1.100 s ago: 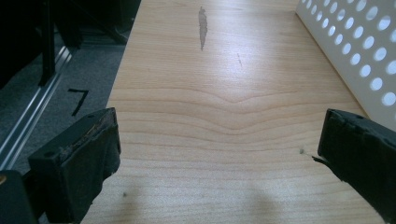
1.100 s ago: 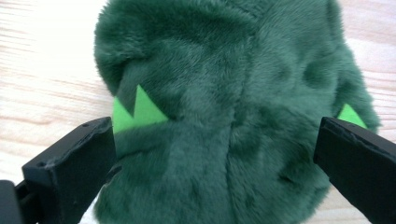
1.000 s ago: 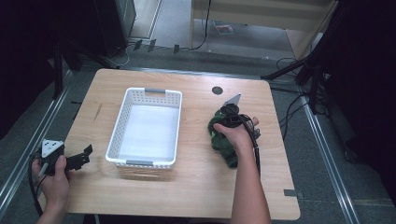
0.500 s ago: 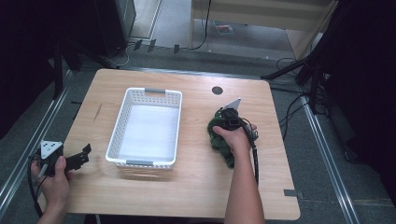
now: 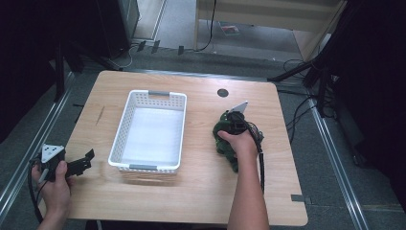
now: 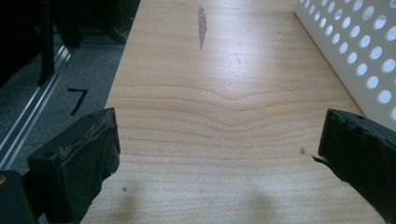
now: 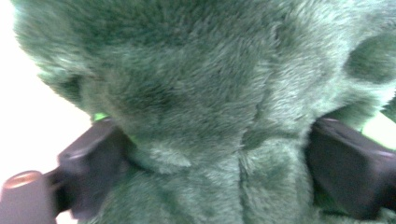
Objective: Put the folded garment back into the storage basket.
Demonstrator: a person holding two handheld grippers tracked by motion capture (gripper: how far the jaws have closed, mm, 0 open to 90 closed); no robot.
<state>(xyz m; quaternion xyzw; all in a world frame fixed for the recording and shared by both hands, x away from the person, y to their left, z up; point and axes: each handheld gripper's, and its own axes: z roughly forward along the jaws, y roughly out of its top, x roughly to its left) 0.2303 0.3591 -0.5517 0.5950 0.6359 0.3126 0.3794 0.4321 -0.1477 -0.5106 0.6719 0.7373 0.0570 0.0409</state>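
Down at the near left corner of the desk [image 5: 191,201], the left hand [image 5: 55,184] holds the left gripper [image 5: 85,160] low over the wood, jaws spread wide with nothing between them. In the left gripper view the bare grain runs on ahead, and the white basket's [image 6: 364,56] perforated wall sits just off to the right jaw's side. Moving up the desk, the white basket [image 5: 129,143] lies lengthwise in the middle, grey handles at either end. Over on the right, the right hand [image 5: 239,141] has the right gripper [image 5: 229,123] pressed down into a dark green plush toy [image 5: 225,143] resting on the desk, well apart from the basket. The right gripper view has thick green fur [image 7: 210,107] squeezed between both jaws, which are closed onto it. Beyond, a round black hole [image 5: 222,92] near the far edge.
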